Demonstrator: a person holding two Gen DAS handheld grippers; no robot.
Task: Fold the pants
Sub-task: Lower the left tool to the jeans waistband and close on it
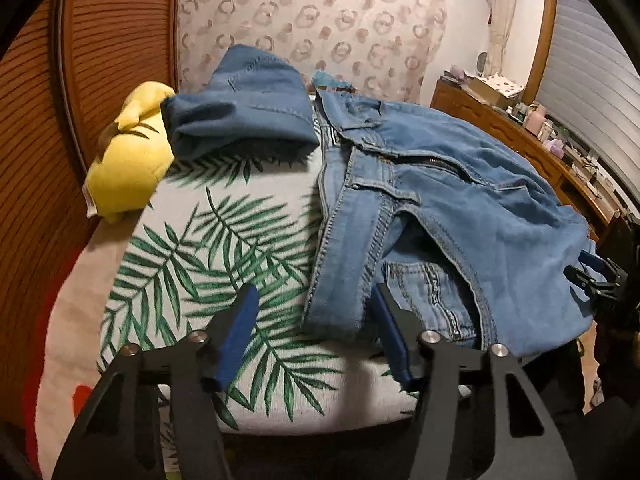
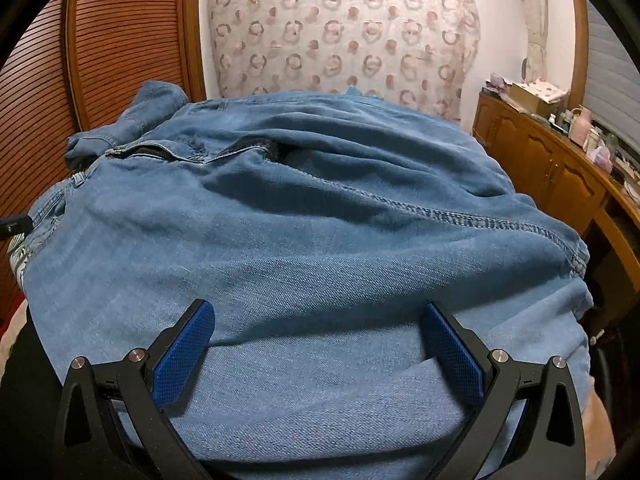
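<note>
Just ahead of left gripper [image 1: 316, 332]: pants [image 1: 440, 208]

Ring-patterned curtain [image 2: 340, 32], slatted wooden door [image 1: 108, 40], cluttered wooden sideboard [image 1: 516, 136] (right side), window blinds [image 1: 592, 52]

The scene is being viewed from two fisheye cameras, one mounted on each gripper, each looking forward and downward along its own fingers. From the left camera, the left gripper [image 1: 316, 320] is being seen at the near edge, with the bed [image 1: 240, 220] and the jeans [image 1: 440, 200] ahead, and the toy [image 1: 128, 152] at far left. The right camera is being held much nearer the jeans [image 2: 300, 220], so the cloth is filling most of that view behind the right gripper [image 2: 320, 336]. The jeans, the curtain [image 1: 320, 20], the wardrobe [image 1: 112, 40] and the dresser [image 1: 520, 132] are being shared by both views.
</note>
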